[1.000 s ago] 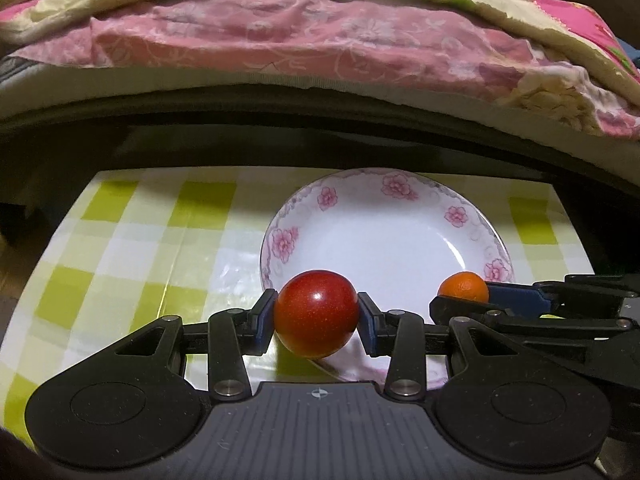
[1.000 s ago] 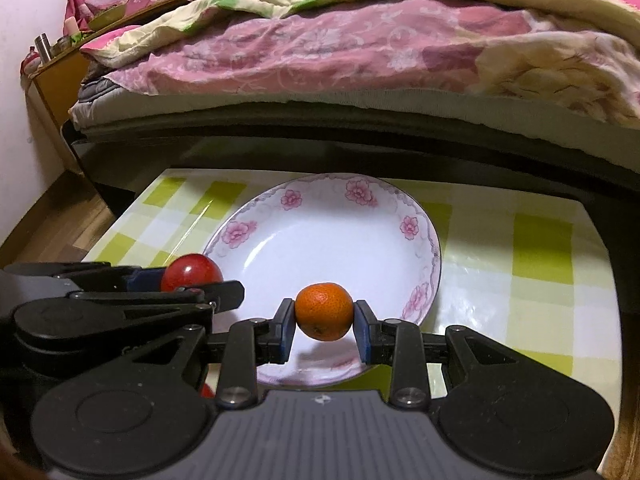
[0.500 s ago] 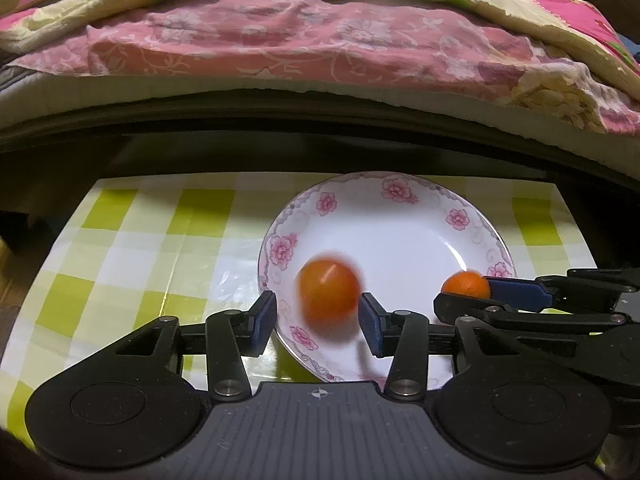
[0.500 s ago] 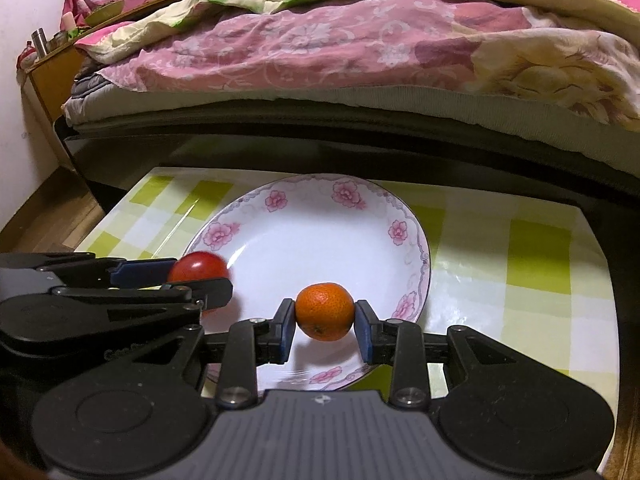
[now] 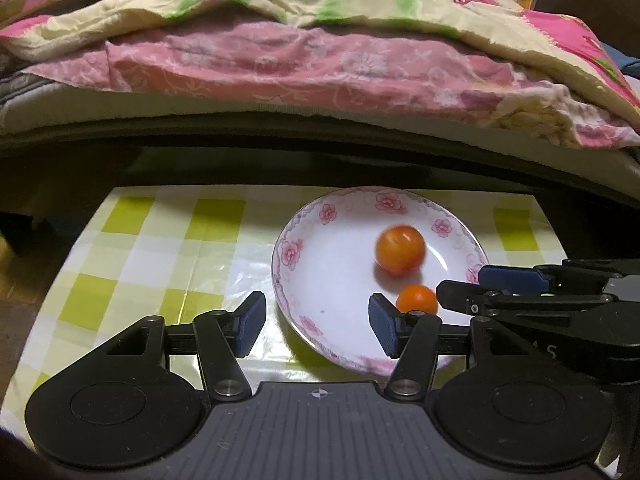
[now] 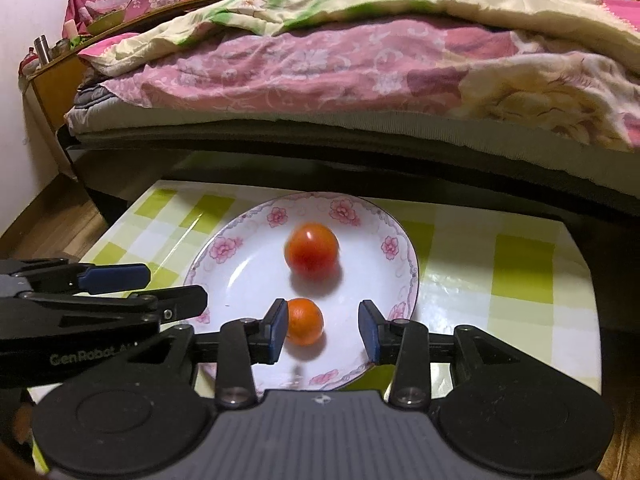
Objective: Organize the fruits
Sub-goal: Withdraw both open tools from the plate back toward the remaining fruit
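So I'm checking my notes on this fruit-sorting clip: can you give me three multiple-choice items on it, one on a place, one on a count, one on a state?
1. Where is the red tomato?
A. on the checked cloth
B. in the flowered plate
C. between the left gripper's pads

2. How many fruits lie in the plate?
A. one
B. two
C. three

3. How does the left gripper stand?
A. clamped on the small orange
B. clamped on the tomato
C. jaws apart, nothing between them

Answers:
1 B: the tomato sits on the white of the plate, clear of both grippers.
2 B: only the tomato and the small orange are there.
3 C: its jaws are opening, with only the plate's rim seen between the pads.
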